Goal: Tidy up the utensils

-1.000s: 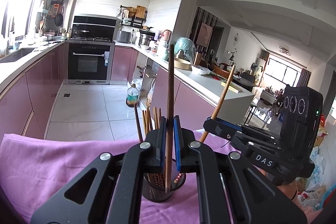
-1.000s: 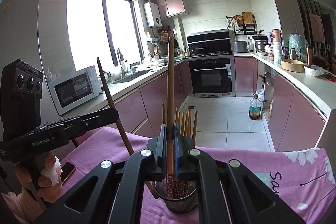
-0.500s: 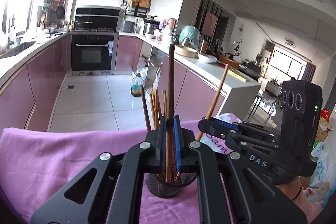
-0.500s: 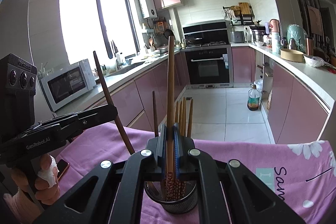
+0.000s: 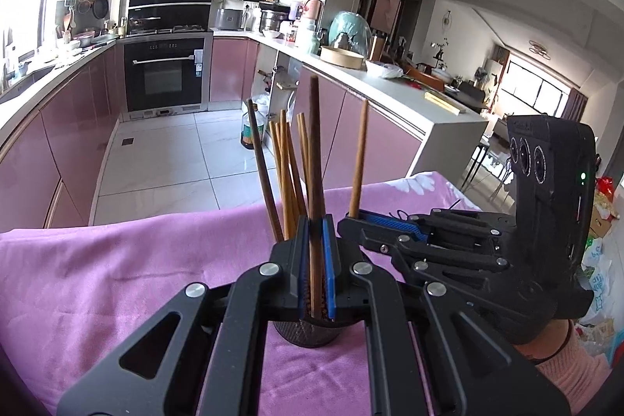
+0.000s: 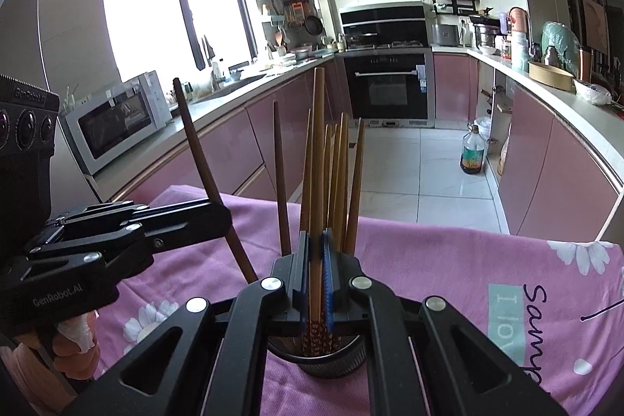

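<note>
A dark mesh utensil cup [image 5: 306, 332] [image 6: 318, 357] stands on the purple cloth [image 5: 117, 260] and holds several wooden chopsticks [image 5: 286, 166] [image 6: 337, 174]. My left gripper [image 5: 315, 260] is shut on a dark brown chopstick [image 5: 314, 151], held upright with its lower end inside the cup. My right gripper [image 6: 316, 275] is shut on a light wooden chopstick [image 6: 318, 151], also upright with its patterned lower end in the cup. In the left wrist view the right gripper [image 5: 351, 221] comes in from the right. In the right wrist view the left gripper [image 6: 224, 219] comes in from the left.
The table's far edge drops to a tiled kitchen floor [image 5: 163, 158]. Pink cabinets [image 6: 553, 166] and counters line both sides, with an oven [image 6: 392, 86] at the back and a microwave [image 6: 117, 119] on the left. The cloth carries a flower print and lettering [image 6: 518, 314].
Both grippers have come down towards the cup. The two held chopsticks have sunk deeper, their lower ends now inside the cup among the others.
</note>
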`<control>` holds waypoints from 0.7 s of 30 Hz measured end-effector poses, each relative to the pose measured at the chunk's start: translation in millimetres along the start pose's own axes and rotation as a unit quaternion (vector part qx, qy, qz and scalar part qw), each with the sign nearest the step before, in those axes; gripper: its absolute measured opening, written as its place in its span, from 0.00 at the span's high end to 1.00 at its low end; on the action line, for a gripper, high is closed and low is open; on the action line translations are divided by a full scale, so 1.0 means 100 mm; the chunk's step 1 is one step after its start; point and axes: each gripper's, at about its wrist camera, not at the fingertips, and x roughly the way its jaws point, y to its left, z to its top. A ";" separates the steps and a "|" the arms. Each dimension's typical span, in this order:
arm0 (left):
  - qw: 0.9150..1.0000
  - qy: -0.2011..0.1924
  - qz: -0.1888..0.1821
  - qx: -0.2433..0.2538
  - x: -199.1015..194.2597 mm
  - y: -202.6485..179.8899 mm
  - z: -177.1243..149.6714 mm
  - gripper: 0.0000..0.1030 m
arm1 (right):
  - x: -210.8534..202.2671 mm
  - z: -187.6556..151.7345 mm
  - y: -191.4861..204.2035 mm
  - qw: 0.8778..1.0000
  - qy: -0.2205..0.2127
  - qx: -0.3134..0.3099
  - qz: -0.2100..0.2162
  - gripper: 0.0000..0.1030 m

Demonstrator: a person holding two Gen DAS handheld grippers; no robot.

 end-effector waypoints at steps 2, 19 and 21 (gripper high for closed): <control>1.000 0.003 0.003 -0.002 0.08 0.00 0.05 0.93 | 0.05 0.00 -0.01 1.000 0.007 0.001 0.000 0.95; 1.000 0.008 0.025 -0.016 0.35 0.19 0.02 0.73 | 0.09 -0.08 -0.06 1.000 0.006 0.015 -0.004 0.78; 0.999 0.000 0.033 -0.016 0.29 0.21 -0.04 0.63 | 0.07 -0.10 -0.06 1.000 0.004 0.016 -0.005 0.76</control>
